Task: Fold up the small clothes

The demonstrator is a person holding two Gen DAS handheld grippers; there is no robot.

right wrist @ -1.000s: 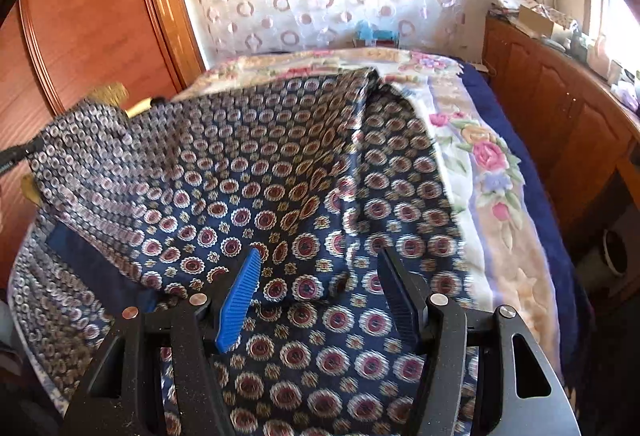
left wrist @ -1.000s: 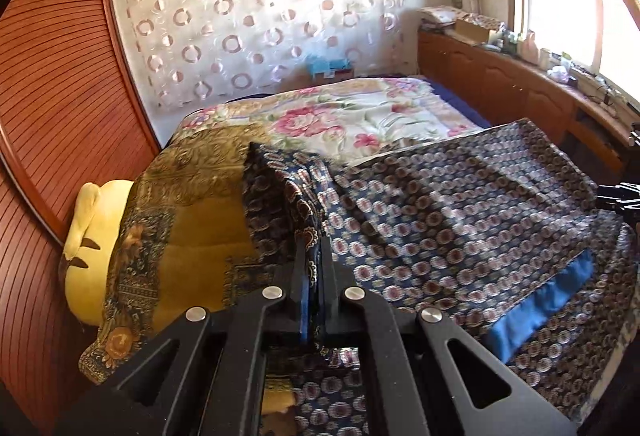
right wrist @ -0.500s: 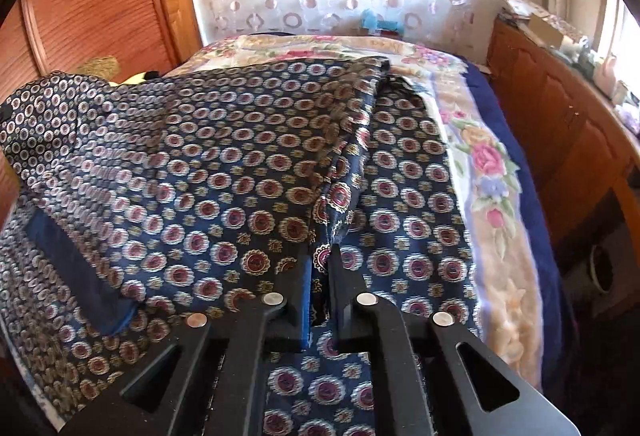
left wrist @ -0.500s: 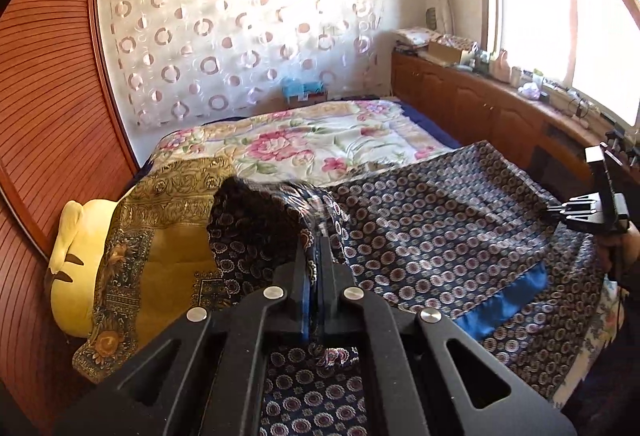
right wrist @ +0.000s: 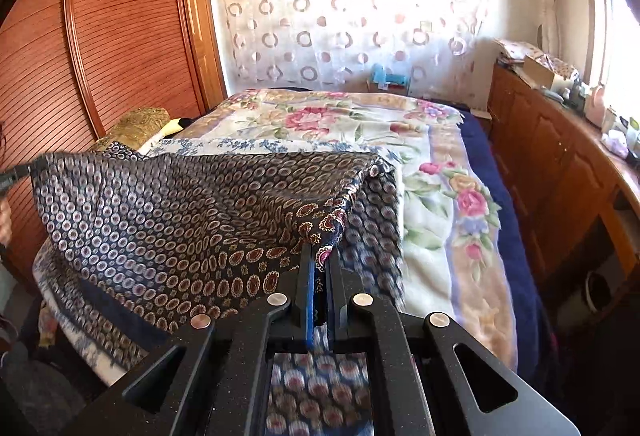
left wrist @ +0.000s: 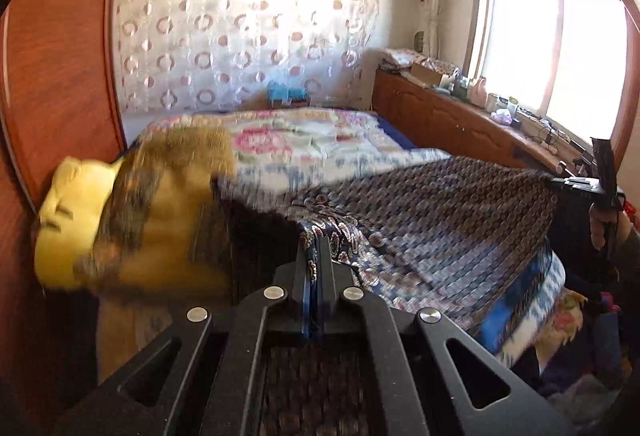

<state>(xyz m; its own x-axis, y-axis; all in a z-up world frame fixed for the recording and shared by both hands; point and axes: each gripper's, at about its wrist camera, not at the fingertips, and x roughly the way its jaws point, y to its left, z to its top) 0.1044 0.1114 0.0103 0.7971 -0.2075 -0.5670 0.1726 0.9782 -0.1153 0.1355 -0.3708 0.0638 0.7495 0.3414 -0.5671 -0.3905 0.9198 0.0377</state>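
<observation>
In the left wrist view we see our left gripper (left wrist: 316, 256) with its jaws drawn nearly together, a fold of the patterned garment (left wrist: 440, 220) pinched between them. From that pinch the dark blue cloth with its small medallion print stretches away to the right, lifted above the bed (left wrist: 320, 143), where the right gripper (left wrist: 588, 187) holds its far corner at the edge of the frame. A yellow plush toy (left wrist: 68, 207) sits to the left against the wooden wardrobe (left wrist: 60, 55), partly under a golden paisley cloth (left wrist: 160, 203); this part of the view is blurred. In the right wrist view our right gripper (right wrist: 322, 264) also has its jaws narrowed to a slit, clamping a corner of the garment (right wrist: 180, 211). The cloth hangs taut from there across to the left gripper (right wrist: 16, 173), seen at the left edge, and a lower layer drapes down onto the floral bedspread (right wrist: 440, 203).
</observation>
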